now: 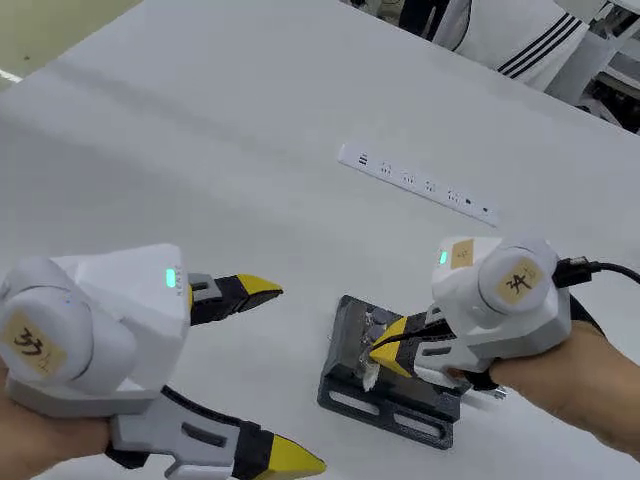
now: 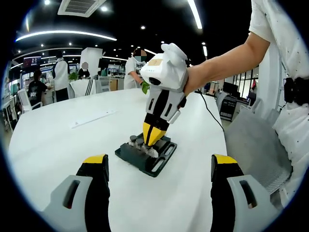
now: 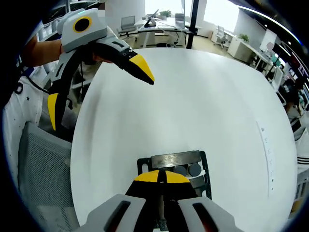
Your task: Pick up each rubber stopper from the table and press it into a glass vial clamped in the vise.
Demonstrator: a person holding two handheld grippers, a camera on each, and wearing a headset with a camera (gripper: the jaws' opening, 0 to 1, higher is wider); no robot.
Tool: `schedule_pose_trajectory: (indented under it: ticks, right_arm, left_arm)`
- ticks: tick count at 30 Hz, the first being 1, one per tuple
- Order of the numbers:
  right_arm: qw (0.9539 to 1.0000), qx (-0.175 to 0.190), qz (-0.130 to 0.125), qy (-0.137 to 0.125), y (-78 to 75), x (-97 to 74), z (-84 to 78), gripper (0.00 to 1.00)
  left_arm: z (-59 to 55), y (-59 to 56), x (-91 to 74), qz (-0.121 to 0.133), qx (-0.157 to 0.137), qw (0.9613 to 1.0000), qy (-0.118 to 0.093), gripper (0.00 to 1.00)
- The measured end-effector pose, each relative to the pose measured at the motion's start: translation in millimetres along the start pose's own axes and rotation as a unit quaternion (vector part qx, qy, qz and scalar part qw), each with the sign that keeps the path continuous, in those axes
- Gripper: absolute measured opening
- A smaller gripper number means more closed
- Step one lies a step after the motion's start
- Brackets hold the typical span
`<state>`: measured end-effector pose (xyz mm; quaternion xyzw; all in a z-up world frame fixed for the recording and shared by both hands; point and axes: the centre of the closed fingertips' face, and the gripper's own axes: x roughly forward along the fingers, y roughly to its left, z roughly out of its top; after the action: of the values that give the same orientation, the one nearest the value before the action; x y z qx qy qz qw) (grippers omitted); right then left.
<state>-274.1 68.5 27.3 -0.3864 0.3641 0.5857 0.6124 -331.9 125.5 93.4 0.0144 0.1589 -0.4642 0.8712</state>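
A person at a wide white round table [image 1: 200, 150] works two hand-held white grippers with black, yellow-tipped jaws over a small black metal vise [image 1: 385, 410] standing at the near right of the tabletop. The right gripper [image 1: 378, 352] points steeply down onto the vise, its jaws brought together tip to tip; whether anything is pinched between them cannot be told. Just beyond those tips, in the right gripper view, two dark round rubber stoppers [image 3: 194, 169] sit side by side against the vise's grey steel bar. The left gripper view shows them as dark caps on small glass vials [image 2: 134, 141] standing upright in the clamp. The left gripper [image 1: 283, 376] hovers above the table to the left of the vise, well apart from it, its jaws spread wide and holding nothing. A long white power strip [image 1: 415, 183] lies flat farther back on the right side of the table. At the far edge is a person in a white top with black stripes [image 1: 510, 40]. A grey mesh chair [image 2: 256, 145] stands off the table's right side.
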Motion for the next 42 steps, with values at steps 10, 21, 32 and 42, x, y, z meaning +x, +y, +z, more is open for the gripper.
schedule_pose_trajectory:
  ticks: [10, 21, 32, 42]
  right_arm:
    - [0.9996, 0.023, -0.006, -0.018, 1.6, -2.1, 1.1, 0.00]
    - [0.9987, 0.038, -0.012, -0.033, -0.1, -2.2, 1.5, 0.00]
    - [0.9975, 0.045, -0.019, -0.051, -0.1, -6.9, 2.9, 0.03]
    - [0.9931, 0.069, -0.037, -0.087, -1.9, -30.6, -1.6, 0.16]
  left_arm:
    - [5.0, -4.4, -5.7, 0.004, 0.010, 0.9999, 0.008, 0.87]
    - [5.2, -6.7, -13.6, 0.013, 0.014, 0.9996, 0.019, 0.87]
    - [4.2, -6.9, -15.4, 0.015, 0.022, 0.9992, 0.030, 0.87]
    - [7.0, -8.7, -16.8, 0.014, 0.034, 0.9985, 0.041, 0.91]
